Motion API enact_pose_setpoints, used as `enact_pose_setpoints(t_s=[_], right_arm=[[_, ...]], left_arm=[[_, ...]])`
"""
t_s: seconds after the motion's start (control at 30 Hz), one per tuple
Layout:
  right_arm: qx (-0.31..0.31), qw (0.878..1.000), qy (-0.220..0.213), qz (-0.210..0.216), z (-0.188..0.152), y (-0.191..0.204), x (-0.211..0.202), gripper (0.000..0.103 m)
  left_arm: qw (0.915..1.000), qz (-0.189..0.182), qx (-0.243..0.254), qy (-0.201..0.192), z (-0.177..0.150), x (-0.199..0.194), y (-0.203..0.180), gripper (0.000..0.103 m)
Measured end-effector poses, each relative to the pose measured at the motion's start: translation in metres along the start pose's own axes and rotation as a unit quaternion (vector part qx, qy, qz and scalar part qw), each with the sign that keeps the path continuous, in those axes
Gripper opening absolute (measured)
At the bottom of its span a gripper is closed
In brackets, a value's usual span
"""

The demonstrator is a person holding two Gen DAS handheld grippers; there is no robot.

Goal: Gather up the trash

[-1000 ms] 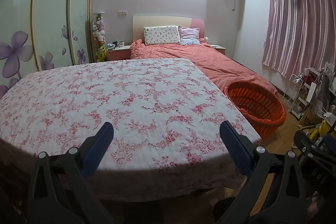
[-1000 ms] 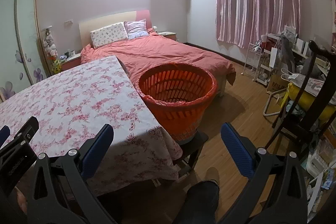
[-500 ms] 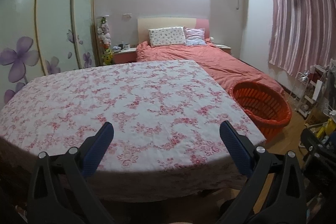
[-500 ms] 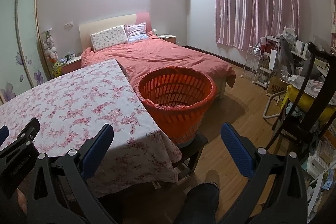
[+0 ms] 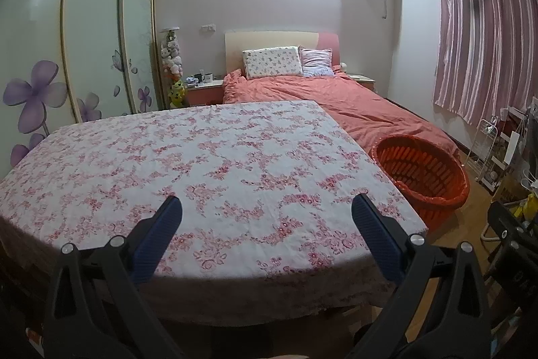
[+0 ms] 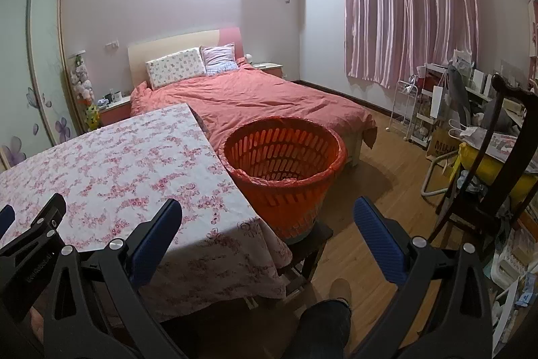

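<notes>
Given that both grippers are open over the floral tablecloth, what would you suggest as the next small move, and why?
Probably turn the right gripper toward the cluttered area by the chair to look for trash. The tablecloth shows nothing to pick up, both the left gripper and the right stand open and hold nothing, and the orange basket waits beside the table.

basket (image 6: 285, 190): slotted plastic | tablecloth (image 5: 201, 164): matt cloth | floor (image 6: 386, 190): wood

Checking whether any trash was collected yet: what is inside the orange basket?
The orange basket holds a thin red liner bag draped over its rim. No trash shows on the slatted inner walls, but the near rim hides its bottom in both views.
</notes>
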State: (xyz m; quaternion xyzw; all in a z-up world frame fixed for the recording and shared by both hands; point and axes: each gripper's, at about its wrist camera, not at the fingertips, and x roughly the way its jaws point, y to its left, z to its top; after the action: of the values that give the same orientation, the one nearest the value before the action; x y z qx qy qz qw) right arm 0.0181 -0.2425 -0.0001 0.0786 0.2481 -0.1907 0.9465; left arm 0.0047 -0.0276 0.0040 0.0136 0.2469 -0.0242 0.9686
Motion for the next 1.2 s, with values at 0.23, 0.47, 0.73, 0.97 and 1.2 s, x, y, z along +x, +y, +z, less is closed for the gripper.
enact_pose_setpoints(t_s=[0.23, 0.47, 0.73, 0.97, 1.2], right_arm=[[0.000, 1.000, 0.000, -0.001, 0.0005, -0.0001, -0.0003, 0.101], [0.000, 1.000, -0.001, -0.001, 0.0005, -0.0002, -0.0002, 0.101], [-0.001, 1.000, 0.000, 0.000, 0.0005, -0.0005, -0.0001, 0.101], [0.001, 1.000, 0.001, -0.001, -0.0015, 0.0003, -0.0013, 0.101], [0.002, 1.000, 0.001, -0.001, -0.0016, -0.0001, -0.0013, 0.101]], left_arm=[[1.0000, 0.001, 0.000, -0.003, 0.0013, -0.0012, -0.0005, 0.099], [1.0000, 0.001, -0.001, -0.003, 0.0013, -0.0011, -0.0001, 0.099], [1.0000, 0.001, -0.003, -0.002, 0.0022, -0.0027, 0.0000, 0.099], [1.0000, 0.001, -0.003, -0.002, 0.0023, -0.0032, 0.0007, 0.099], [1.0000, 0.001, -0.003, -0.002, 0.0022, -0.0033, 0.0005, 0.099]])
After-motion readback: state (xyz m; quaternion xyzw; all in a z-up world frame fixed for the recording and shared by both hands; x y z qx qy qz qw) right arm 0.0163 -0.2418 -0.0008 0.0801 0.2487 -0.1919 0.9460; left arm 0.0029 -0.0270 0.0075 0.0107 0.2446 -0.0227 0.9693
